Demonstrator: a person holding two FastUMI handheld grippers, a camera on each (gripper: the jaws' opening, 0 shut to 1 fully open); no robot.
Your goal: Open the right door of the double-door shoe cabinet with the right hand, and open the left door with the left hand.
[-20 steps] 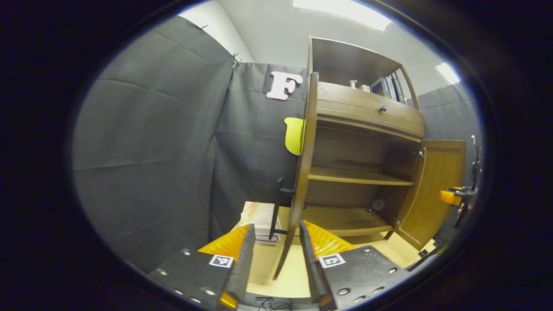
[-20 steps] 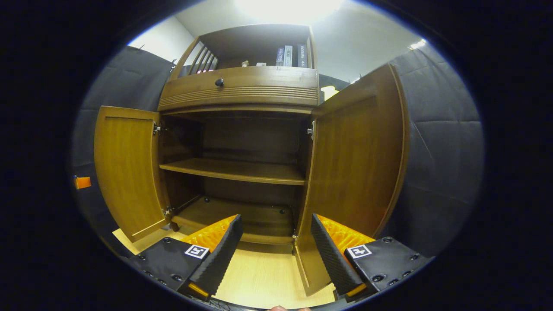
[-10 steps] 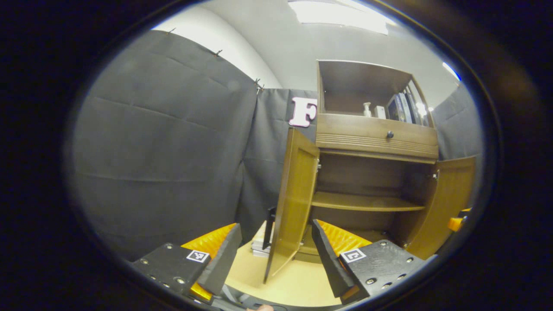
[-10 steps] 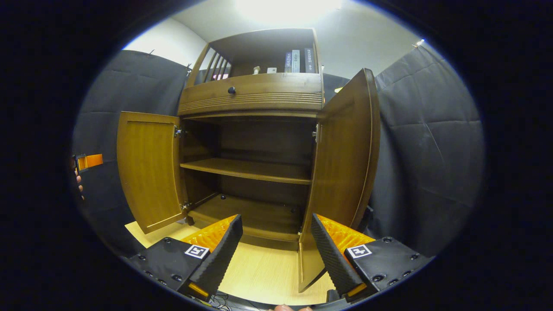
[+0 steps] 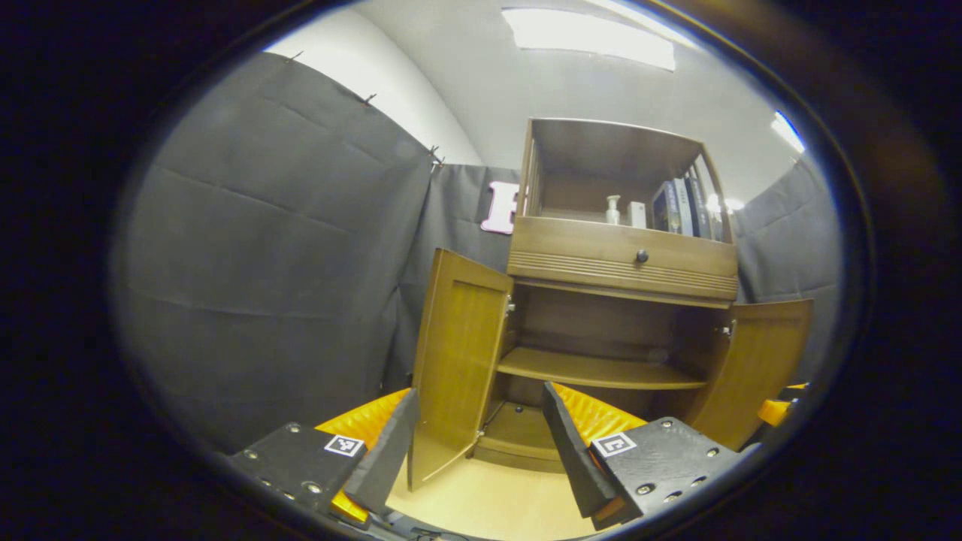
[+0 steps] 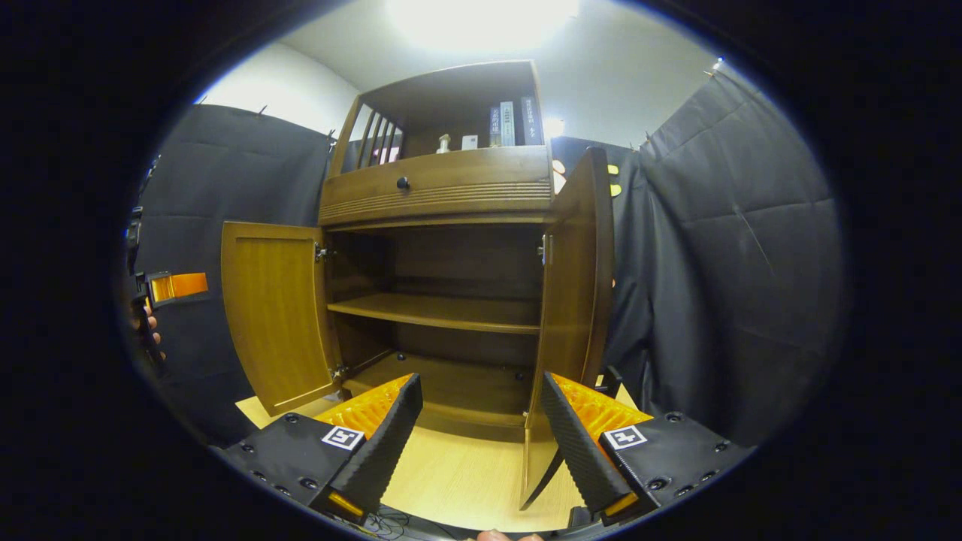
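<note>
Both grippers have drawn back from the shoe cabinet (image 6: 443,248) over the last second; in the left gripper view the left door (image 5: 458,353) no longer sits edge-on between my fingers but stands ahead, apart from them, with its inner panel showing

Status: I judge both opening steps complete. The left gripper (image 5: 481,443) has its fingers apart and holds nothing. The right gripper (image 6: 481,436) is likewise spread and empty. In the right gripper view the left gripper appears again at the far left edge, with a hand (image 6: 146,327) on it, well apart from the left door.

Cabinet condition: it stands on a pale wood floor (image 6: 458,481) against the booth's black cloth. The right door (image 6: 575,300) is swung out past square to the carcass, seen almost edge-on; the left door is swung wide as well. One shelf (image 6: 440,312) divides the empty interior. Above sits a drawer with a dark knob (image 6: 403,182), then an open top bay holding books (image 6: 511,124).

Next move, as I read it: no further grasp is required; I only keep both grippers clear of the door edges
</note>
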